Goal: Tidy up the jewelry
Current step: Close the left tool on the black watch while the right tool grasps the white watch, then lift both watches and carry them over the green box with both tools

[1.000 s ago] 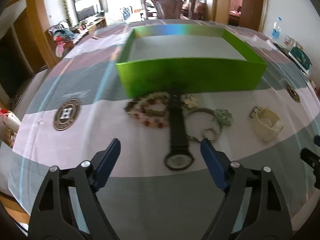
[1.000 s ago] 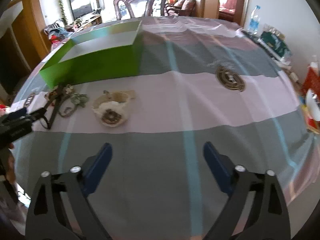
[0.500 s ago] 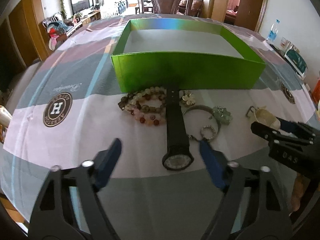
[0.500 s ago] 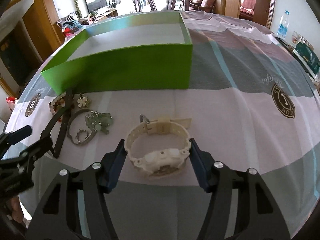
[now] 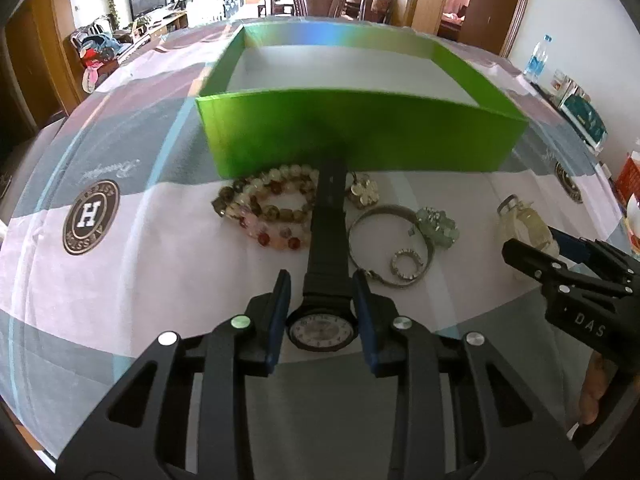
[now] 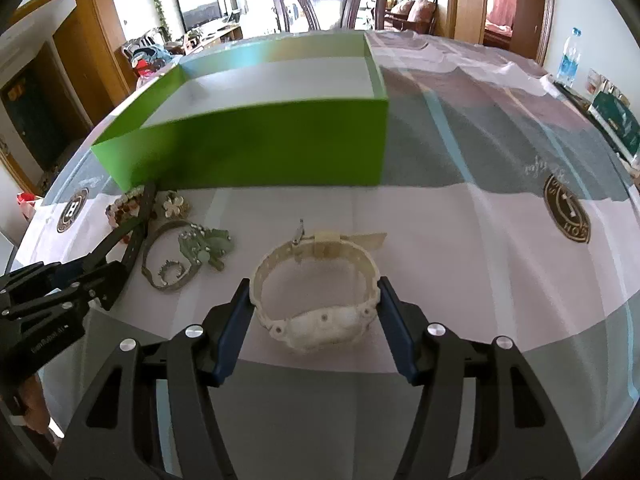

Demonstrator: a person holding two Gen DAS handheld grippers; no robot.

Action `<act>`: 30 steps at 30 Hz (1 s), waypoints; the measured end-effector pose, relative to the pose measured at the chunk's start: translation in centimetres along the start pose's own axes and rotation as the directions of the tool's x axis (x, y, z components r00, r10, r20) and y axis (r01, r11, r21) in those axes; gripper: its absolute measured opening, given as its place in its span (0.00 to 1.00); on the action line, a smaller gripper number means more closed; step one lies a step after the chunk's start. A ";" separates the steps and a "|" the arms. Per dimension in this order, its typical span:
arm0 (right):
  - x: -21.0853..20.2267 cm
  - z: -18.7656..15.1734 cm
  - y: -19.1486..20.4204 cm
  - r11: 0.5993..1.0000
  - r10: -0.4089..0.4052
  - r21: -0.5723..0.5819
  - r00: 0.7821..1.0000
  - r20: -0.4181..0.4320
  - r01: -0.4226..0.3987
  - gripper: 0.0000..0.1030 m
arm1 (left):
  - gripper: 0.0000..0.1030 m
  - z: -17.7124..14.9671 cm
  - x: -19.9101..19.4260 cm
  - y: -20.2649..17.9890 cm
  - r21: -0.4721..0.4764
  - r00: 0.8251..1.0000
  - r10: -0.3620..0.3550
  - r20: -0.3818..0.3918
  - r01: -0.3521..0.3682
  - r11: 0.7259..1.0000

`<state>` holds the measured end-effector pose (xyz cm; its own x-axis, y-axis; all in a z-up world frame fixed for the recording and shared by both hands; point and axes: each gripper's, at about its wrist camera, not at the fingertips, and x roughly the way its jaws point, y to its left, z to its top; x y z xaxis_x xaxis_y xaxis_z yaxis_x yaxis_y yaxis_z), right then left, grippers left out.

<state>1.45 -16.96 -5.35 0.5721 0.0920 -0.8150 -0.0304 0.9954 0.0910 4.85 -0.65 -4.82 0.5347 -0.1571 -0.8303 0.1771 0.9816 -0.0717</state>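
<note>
Left gripper (image 5: 322, 312) fingers just closing, pinching black watch (image 5: 322, 326); right gripper (image 6: 314, 316) fingers pinching cream watch (image 6: 316, 300) on table (image 6: 460, 240).

Right tool (image 6: 314, 304) clamped around cream watch (image 6: 316, 300), green box (image 6: 256, 148) behind, bracelets at left

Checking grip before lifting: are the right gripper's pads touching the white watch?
Touching: the right wrist view shows both pads of the right gripper against the white watch strap.
</note>
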 end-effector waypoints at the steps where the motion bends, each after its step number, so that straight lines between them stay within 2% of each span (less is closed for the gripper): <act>1: -0.3 0.1 0.0 1.000 -0.003 0.000 1.000 0.010 0.003 0.59 | 0.30 0.1 -0.4 0.0 0.000 1.000 -0.001 0.010 0.001 1.000; 5: -2.0 0.9 -0.2 1.000 -0.006 0.008 0.998 0.061 0.006 0.59 | 0.30 0.9 -2.8 0.5 -0.005 0.998 -0.007 0.068 0.008 1.000; 11: -3.5 2.0 1.1 0.999 -0.010 -0.039 0.995 0.103 0.014 0.59 | 0.29 2.4 -6.0 0.7 0.001 0.988 -0.024 0.149 0.024 1.000; 12: -4.0 2.4 1.4 0.999 -0.005 -0.052 0.992 0.124 0.012 0.59 | 0.27 2.9 -6.7 0.8 0.002 0.986 -0.025 0.168 0.025 1.000; 13: -4.4 2.7 1.5 0.998 -0.002 -0.058 0.990 0.139 0.010 0.59 | 0.05 3.3 -7.0 0.8 0.003 0.984 -0.026 0.179 0.026 1.000; 16: -5.8 3.8 2.1 0.997 0.005 -0.074 0.982 0.190 0.009 0.59 | 0.03 4.7 -8.0 1.3 -0.002 0.978 -0.040 0.204 0.041 0.999; 17: -6.1 4.2 2.4 0.997 0.004 -0.078 0.979 0.204 0.012 0.59 | 0.03 5.1 -8.1 1.4 -0.009 0.978 -0.021 0.209 0.023 1.000; 20: -6.9 4.6 3.0 0.995 0.033 -0.103 0.973 0.230 -0.010 0.59 | 0.03 5.2 -8.1 1.5 -0.007 0.977 -0.027 0.211 0.029 1.000; 23: -5.7 3.9 3.3 0.992 0.076 -0.114 0.980 0.183 -0.056 0.59 | 0.03 4.6 -6.8 1.9 -0.023 0.984 -0.026 0.175 0.030 0.999; 25: -4.6 3.3 3.4 0.992 0.077 -0.106 0.987 0.143 -0.062 0.59 | 0.05 3.8 -6.0 2.6 -0.044 0.988 -0.026 0.151 0.033 0.998; 26: -4.0 3.0 3.4 0.993 0.073 -0.101 0.990 0.123 -0.061 0.59 | 0.11 3.4 -5.8 3.1 -0.054 0.990 -0.017 0.141 0.025 0.998; 28: -2.7 2.2 3.2 0.994 0.068 -0.090 0.995 0.079 -0.061 0.59 | 0.32 2.7 -5.4 4.0 -0.070 0.992 0.004 0.126 0.005 0.998; 29: -2.4 1.9 3.2 0.994 0.068 -0.086 0.995 0.069 -0.062 0.59 | 0.47 2.3 -5.4 4.6 -0.083 0.993 0.018 0.120 -0.008 0.997; 30: -2.0 1.6 3.1 0.995 0.068 -0.082 0.996 0.057 -0.063 0.59 | 0.51 1.7 -5.4 5.4 -0.103 0.993 0.037 0.113 -0.025 0.994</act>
<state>1.53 -14.09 -2.52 0.6143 0.1574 -0.7732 -0.1331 0.9865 0.0951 4.37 5.33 0.20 0.6305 -0.1319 -0.7649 0.0772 0.9912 -0.1073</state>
